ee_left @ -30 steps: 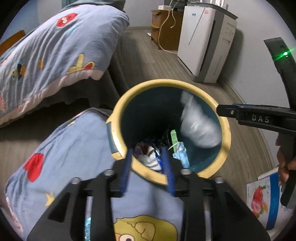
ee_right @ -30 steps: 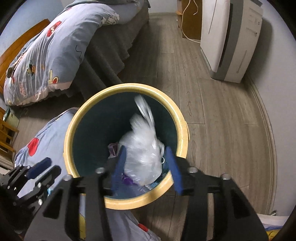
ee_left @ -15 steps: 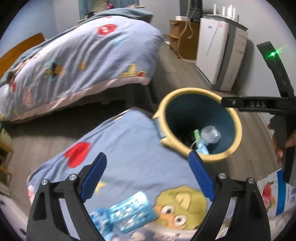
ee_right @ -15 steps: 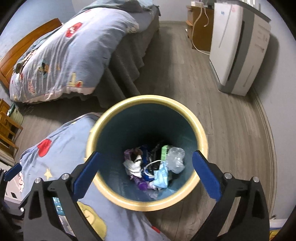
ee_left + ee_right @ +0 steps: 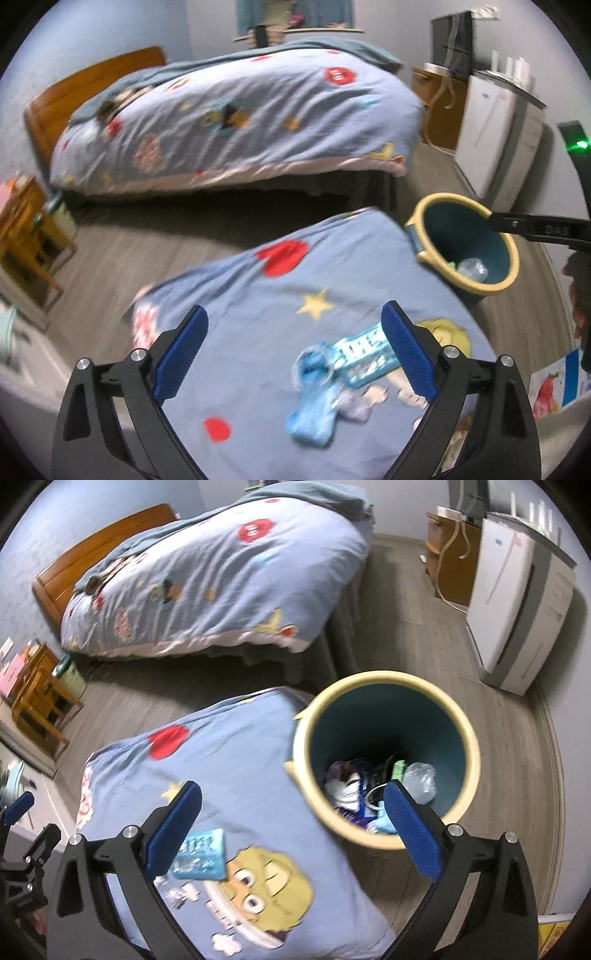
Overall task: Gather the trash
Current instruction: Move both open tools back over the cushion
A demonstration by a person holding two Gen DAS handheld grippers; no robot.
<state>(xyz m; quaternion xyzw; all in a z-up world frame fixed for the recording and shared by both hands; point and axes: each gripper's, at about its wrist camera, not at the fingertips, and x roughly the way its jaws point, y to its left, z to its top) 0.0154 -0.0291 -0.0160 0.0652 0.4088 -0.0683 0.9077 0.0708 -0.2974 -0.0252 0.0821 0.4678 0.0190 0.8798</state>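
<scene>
Both grippers [image 5: 293,349] [image 5: 291,829] lifted off the bin [image 5: 467,720]; only right view shows its trash.

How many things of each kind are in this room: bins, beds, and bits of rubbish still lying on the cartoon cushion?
Bin: 1
Bed: 1
Rubbish on the cushion: 2 (teal packet, blurred blue crumpled piece)
Total: 4
</scene>
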